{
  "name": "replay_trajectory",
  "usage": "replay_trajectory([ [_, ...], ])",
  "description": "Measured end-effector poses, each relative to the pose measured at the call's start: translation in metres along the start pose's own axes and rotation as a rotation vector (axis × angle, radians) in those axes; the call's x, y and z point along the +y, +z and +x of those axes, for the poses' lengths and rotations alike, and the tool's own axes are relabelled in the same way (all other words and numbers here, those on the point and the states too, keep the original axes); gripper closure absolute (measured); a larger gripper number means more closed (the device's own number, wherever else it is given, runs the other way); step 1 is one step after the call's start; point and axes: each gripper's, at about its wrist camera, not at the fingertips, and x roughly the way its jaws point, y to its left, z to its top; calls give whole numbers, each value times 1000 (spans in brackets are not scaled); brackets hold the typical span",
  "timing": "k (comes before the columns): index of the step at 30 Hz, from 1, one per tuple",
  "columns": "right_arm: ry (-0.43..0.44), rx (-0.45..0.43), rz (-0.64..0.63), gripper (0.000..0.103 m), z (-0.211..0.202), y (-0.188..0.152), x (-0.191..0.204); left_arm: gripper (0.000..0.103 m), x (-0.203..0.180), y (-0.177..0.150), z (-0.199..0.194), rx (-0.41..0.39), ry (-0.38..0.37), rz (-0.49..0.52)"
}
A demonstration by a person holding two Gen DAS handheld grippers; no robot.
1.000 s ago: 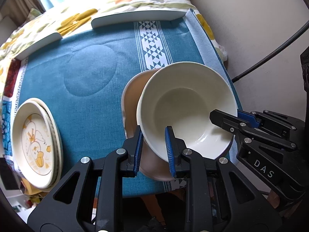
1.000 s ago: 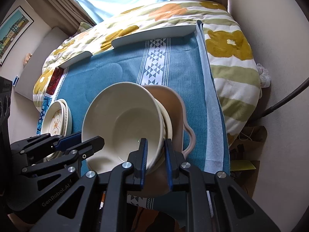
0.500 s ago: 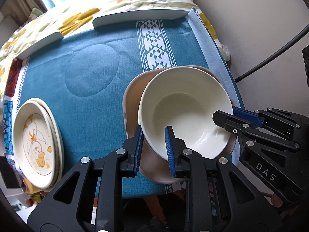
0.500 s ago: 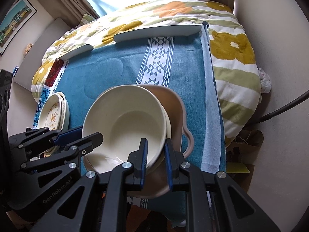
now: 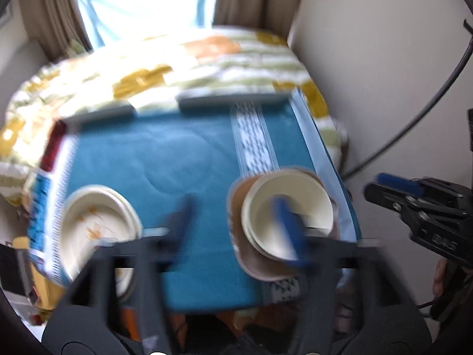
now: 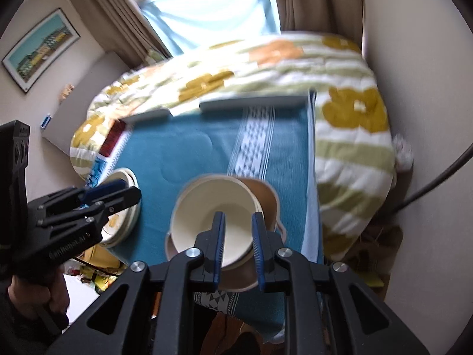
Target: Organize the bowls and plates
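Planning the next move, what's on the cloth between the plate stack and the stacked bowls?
Only bare teal tablecloth between the plate stack and cream bowl, per the right wrist view.

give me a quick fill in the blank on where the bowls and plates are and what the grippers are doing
1. The cream bowl sits nested in a ____ bowl.
2. The plates lie near the cloth's ____ edge.
3. The right gripper holds ____.
4. The left gripper's jaws stand ____.

Missing words: brown; left; nothing; open
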Motion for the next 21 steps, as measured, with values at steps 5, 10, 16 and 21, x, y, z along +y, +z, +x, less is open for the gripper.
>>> replay_trajectory([
  [5, -25, -168, -54, 0, -31, -7, 3, 0, 7, -11, -32, -161, 62, 38],
  [10, -69, 8, -93, 0, -15, -9, -6, 0, 13, -27, -16, -20, 16, 73],
  [16, -211, 210, -184, 0, 28, -18, -8, 0, 13, -42, 26, 190, -10, 157],
  [21, -203, 339, -152, 4, 67, -22, -20, 1, 8, -46, 66, 329, -40, 210],
])
